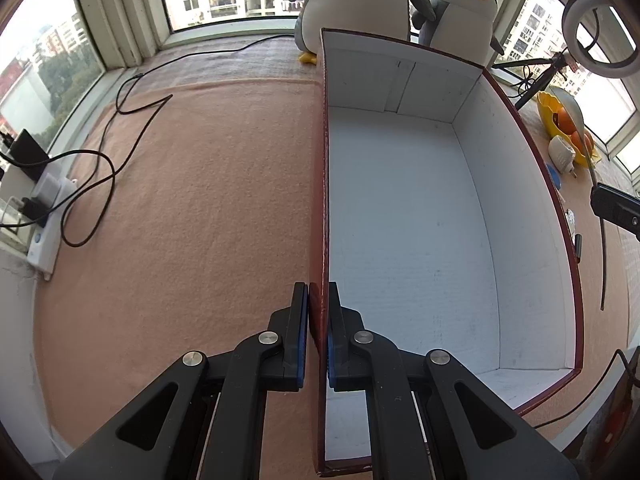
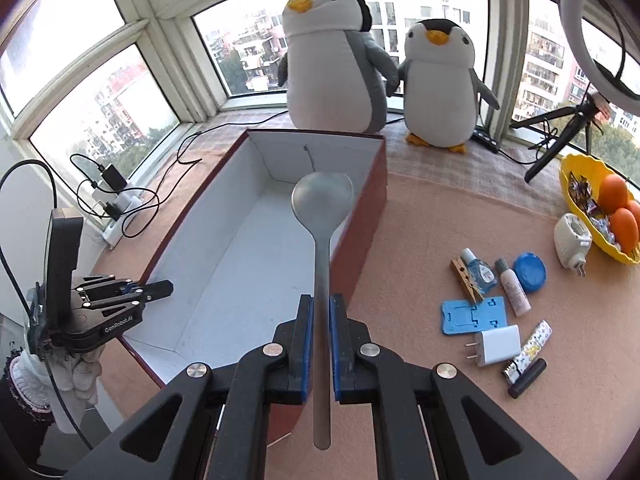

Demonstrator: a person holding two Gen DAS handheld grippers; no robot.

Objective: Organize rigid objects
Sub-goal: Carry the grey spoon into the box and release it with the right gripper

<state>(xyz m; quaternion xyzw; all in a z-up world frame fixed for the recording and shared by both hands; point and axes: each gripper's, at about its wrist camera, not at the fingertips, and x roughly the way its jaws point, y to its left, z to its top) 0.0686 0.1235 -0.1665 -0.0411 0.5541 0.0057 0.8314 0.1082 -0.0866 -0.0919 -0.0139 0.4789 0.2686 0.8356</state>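
Clamped by its handle in the right gripper (image 2: 321, 344), spoon (image 2: 322, 216) with bowl up, hanging over the near right part of the box (image 2: 208, 264). Left of the spoon, left gripper (image 1: 319, 336) pinched onto the box's left wall (red outside, white inside). Right of the box, on the pink cloth (image 2: 440, 240): blue stand (image 2: 472, 316), white charger (image 2: 498, 346), small bottles (image 2: 514, 288), blue lid (image 2: 529, 272). Behind the box, two plush penguins (image 2: 332, 64).
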